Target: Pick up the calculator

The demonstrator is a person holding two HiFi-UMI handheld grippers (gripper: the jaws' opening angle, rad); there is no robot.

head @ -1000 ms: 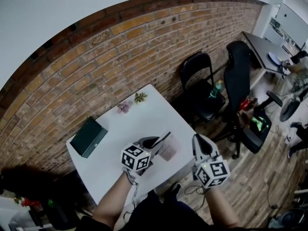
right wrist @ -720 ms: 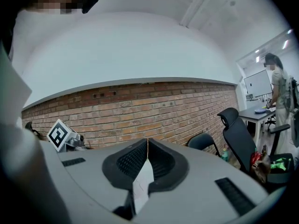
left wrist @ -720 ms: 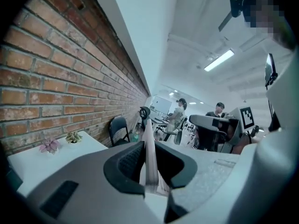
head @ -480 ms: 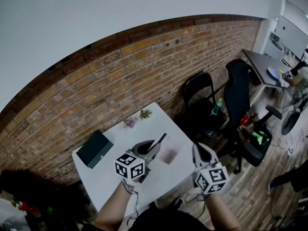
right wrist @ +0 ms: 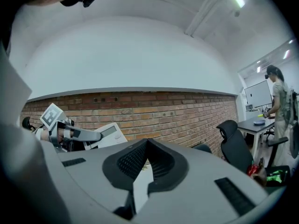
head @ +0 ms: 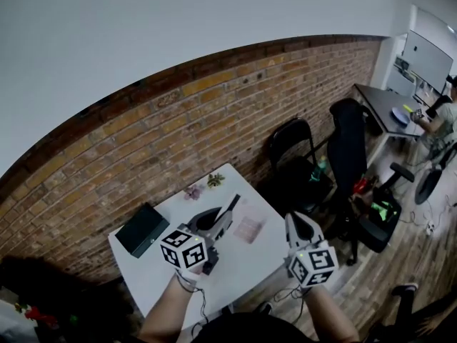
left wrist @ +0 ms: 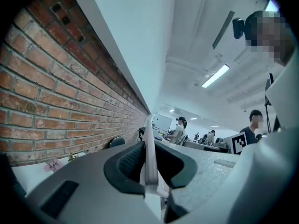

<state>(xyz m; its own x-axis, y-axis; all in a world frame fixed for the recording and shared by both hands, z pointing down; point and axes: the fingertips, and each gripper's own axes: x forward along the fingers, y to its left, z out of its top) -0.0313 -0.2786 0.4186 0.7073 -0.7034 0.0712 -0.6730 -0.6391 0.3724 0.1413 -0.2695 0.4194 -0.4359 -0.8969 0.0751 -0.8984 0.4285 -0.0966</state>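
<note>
My left gripper (head: 223,220) is shut on the calculator (head: 233,204), which hangs above the white table (head: 161,281). In the left gripper view the calculator (left wrist: 148,125) stands edge-on, a thin pale slab clamped between the dark pads (left wrist: 128,162). From the right gripper view its white face and grey display (right wrist: 106,133) show at the left, sticking out of the left gripper (right wrist: 88,135). My right gripper (head: 296,225) hovers off the table's right edge. Its jaws (right wrist: 147,146) are shut with nothing between them.
A dark green box (head: 142,229) sits at the table's left end. Two small flower sprigs (head: 194,190) lie by the brick wall (head: 143,148). A pinkish flat thing (head: 250,229) lies on the table below the calculator. Black chairs (head: 294,152) stand to the right.
My left gripper has risen with the calculator, which now hangs higher above the table. The right gripper has risen a little. The head view has tilted up, showing more wall.
</note>
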